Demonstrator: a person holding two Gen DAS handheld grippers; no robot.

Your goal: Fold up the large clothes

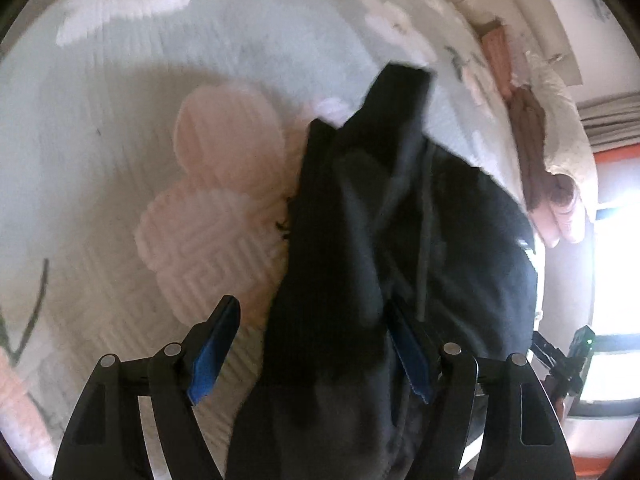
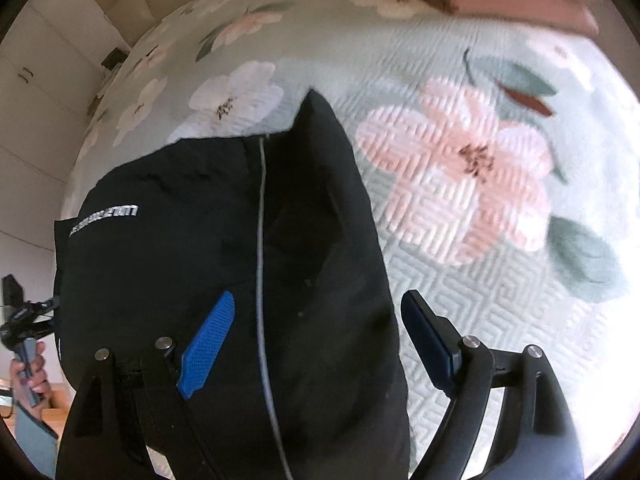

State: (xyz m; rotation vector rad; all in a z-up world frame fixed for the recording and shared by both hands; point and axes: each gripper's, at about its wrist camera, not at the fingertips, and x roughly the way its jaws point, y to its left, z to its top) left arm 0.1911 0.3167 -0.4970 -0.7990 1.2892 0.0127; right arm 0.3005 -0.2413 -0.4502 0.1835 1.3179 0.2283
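A: Left side first?
B: The left claw (image 1: pixel 310 350) is spread wide over the black fabric garment (image 1: pixel 384 248), pads clear of it.
A: And the garment?
B: It lies rumpled on the pale green quilted floral bedspread (image 2: pixel 460 240).
A: Right?
B: The right claw (image 2: pixel 320 336) gapes too, pinching nothing.

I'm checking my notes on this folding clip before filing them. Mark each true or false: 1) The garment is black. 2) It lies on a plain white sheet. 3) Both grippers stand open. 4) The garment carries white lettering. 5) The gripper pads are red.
1) True: the black garment is dark throughout.
2) False: it lies on a floral quilted bedspread.
3) True: left gripper and right gripper stand open.
4) True: white lettering shows.
5) False: the pads are blue.
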